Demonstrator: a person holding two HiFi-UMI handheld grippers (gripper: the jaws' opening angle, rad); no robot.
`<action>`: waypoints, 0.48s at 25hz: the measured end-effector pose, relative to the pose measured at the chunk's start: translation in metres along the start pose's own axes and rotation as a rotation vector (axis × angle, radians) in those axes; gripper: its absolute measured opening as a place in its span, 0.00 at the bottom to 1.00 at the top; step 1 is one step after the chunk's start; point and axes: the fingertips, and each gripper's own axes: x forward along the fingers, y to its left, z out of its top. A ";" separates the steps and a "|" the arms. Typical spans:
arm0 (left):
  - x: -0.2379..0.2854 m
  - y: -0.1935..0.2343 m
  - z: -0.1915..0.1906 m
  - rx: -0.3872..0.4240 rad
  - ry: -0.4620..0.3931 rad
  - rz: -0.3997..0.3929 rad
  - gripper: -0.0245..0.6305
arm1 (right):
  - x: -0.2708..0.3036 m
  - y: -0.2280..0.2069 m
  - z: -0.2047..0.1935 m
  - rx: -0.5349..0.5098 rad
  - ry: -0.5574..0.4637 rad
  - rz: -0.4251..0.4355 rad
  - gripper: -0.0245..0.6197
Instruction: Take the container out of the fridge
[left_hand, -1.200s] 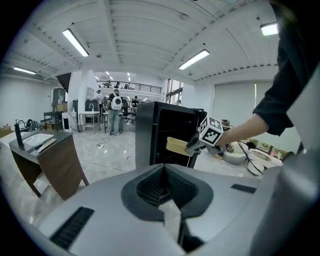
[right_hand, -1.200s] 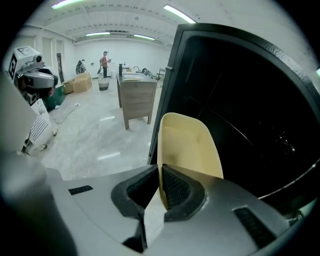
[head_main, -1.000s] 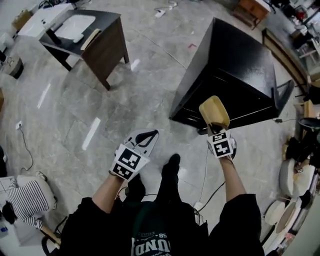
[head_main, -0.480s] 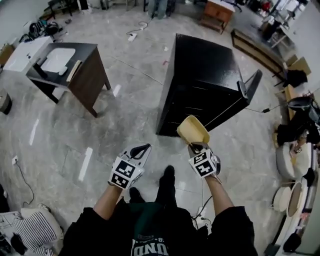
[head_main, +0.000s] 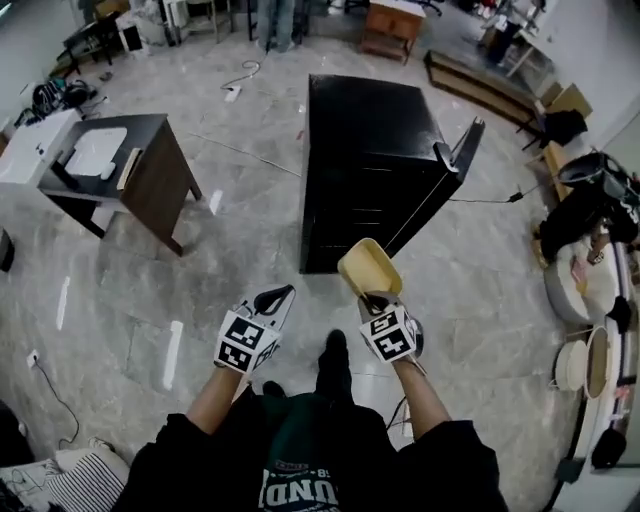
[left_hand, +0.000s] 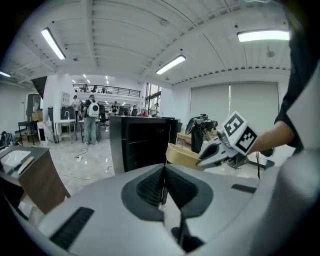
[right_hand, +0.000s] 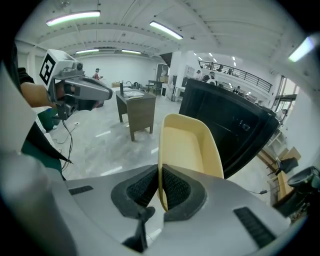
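Note:
A pale yellow container (head_main: 368, 268) is held in the air in front of the black fridge (head_main: 372, 140), whose door (head_main: 455, 160) stands ajar at the right. My right gripper (head_main: 372, 297) is shut on the container's near rim (right_hand: 159, 186); the tub (right_hand: 189, 145) stretches away from the jaws, empty inside. My left gripper (head_main: 275, 297) hovers beside it to the left, shut with nothing between its pads (left_hand: 162, 181). In the left gripper view the container (left_hand: 182, 156) and the right gripper (left_hand: 220, 152) show at the right, with the fridge (left_hand: 142, 140) behind.
A dark wooden table (head_main: 130, 165) with a white tray on it stands at the left. Cables (head_main: 490, 198) run over the grey marble floor. Stacked dishes and gear (head_main: 590, 280) crowd the right side. People stand far off (left_hand: 91, 120).
The view has swung so that the fridge now sits at centre. Both grippers drifted left and down in the picture, the right one still carrying the container.

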 end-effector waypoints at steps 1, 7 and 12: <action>0.000 -0.002 0.001 0.003 -0.003 -0.004 0.06 | -0.004 0.002 -0.001 0.005 -0.005 -0.001 0.11; 0.001 -0.012 0.005 0.019 -0.008 -0.022 0.06 | -0.020 0.010 -0.008 -0.011 -0.002 -0.007 0.10; 0.002 -0.016 0.002 0.019 -0.002 -0.025 0.06 | -0.022 0.013 -0.016 -0.014 0.006 -0.002 0.10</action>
